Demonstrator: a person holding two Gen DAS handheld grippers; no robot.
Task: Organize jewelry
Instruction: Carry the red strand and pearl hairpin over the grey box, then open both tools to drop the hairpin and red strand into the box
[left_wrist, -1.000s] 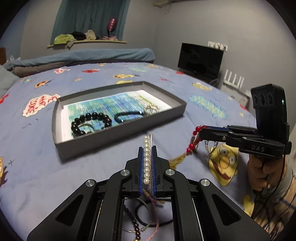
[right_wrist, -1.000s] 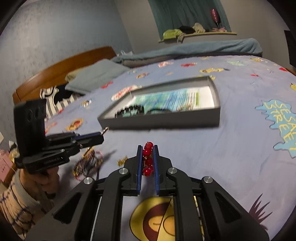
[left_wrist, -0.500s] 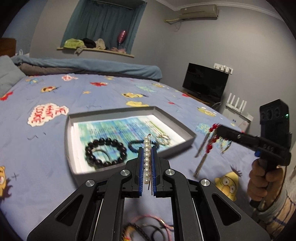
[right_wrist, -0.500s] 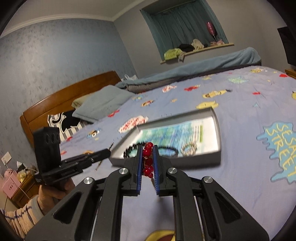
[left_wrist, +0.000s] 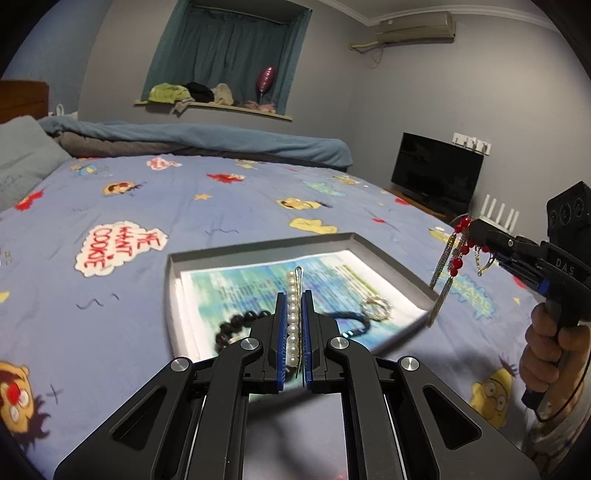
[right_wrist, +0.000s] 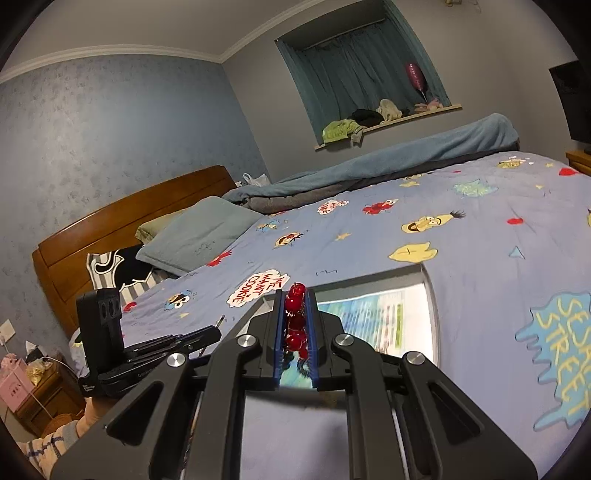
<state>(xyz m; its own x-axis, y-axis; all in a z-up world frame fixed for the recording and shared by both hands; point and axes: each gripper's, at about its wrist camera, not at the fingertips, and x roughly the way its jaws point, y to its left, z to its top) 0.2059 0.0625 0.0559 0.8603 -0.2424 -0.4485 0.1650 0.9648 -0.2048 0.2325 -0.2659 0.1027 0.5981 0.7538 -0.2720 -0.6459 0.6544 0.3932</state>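
My left gripper (left_wrist: 294, 295) is shut on a pearl hair clip (left_wrist: 293, 317), held above the near edge of a grey tray (left_wrist: 258, 251) on the bed. The tray holds a black bead bracelet (left_wrist: 232, 326), a dark band (left_wrist: 349, 317) and a silvery ring piece (left_wrist: 376, 306). My right gripper (right_wrist: 295, 295) is shut on a red bead necklace (right_wrist: 295, 325). In the left wrist view that necklace (left_wrist: 456, 254) hangs with gold chains from the right gripper (left_wrist: 476, 229), above the tray's right edge. The tray (right_wrist: 430, 295) lies under the right gripper.
The blue cartoon bedspread (left_wrist: 147, 206) surrounds the tray. A folded blue blanket (left_wrist: 203, 136) lies at the far side, pillows (right_wrist: 199, 232) and a wooden headboard (right_wrist: 122, 214) at the left. A TV (left_wrist: 436, 171) stands right of the bed.
Both grippers rose off the bedspread and moved toward the tray. The red necklace now hangs free in the air, and the loose jewelry pile on the bed has left view.
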